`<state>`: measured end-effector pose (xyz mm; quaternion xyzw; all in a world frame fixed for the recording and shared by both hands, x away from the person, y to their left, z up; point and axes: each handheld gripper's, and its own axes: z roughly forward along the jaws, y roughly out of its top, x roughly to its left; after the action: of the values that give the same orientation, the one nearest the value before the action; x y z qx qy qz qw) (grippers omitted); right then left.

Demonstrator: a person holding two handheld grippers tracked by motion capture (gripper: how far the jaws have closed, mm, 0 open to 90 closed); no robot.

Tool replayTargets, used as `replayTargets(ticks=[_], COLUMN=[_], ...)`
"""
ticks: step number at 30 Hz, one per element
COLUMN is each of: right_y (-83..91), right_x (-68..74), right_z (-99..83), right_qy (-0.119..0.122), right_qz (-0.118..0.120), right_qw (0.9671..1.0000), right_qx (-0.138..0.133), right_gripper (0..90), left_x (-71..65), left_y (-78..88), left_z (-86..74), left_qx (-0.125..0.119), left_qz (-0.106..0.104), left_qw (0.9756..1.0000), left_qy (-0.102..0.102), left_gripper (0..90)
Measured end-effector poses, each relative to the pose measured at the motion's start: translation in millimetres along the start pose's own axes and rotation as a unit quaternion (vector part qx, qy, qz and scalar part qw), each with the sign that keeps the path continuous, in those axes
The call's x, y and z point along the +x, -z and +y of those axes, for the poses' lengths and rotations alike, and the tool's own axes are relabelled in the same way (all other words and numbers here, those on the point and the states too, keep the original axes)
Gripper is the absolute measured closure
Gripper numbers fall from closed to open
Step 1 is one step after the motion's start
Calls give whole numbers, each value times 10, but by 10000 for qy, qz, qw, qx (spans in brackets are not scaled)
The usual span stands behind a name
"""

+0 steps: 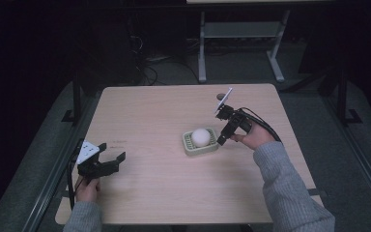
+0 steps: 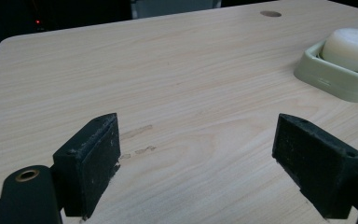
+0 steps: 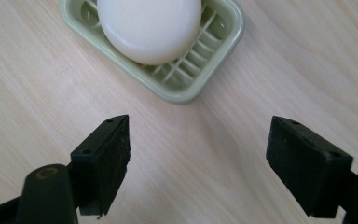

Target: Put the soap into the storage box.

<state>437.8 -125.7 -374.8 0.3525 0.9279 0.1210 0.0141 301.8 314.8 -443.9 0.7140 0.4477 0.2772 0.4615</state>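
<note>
White soap bar [image 1: 201,137] is sitting in the pale green ribbed dish [image 1: 189,146], right of centre on the bench [image 1: 174,193] in the high view. Right tool [image 1: 224,136] is hanging just right of the dish, jaws spread wide, gripping nothing; in its own view the dish [image 3: 200,74] is lying at top centre, apart from both jaws. Left tool [image 1: 113,158] is sitting at lower left of the high view, well apart from the dish, jaws released over bare bench.

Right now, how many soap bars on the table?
1. The white soap bar lies in the green soap dish right of the table's middle, just ahead of the open right gripper. Nothing suggests any hidden.
</note>
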Motion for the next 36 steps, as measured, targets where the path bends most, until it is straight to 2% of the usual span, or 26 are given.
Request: replayTargets(ticks=[10, 36], right_y=[-8, 11], right_x=[-38, -120], right_z=[-137, -552], right_qy=[-80, -357], right_qz=[-7, 91], right_qw=[10000, 9992], right_qx=[24, -119], right_gripper=[212, 212], left_x=[-8, -4], left_y=[-7, -8], left_z=[-3, -9], left_qx=[10, 29], left_qz=[1, 19], left_qw=[10000, 10000], left_qy=[-9, 2], left_gripper=[148, 148])
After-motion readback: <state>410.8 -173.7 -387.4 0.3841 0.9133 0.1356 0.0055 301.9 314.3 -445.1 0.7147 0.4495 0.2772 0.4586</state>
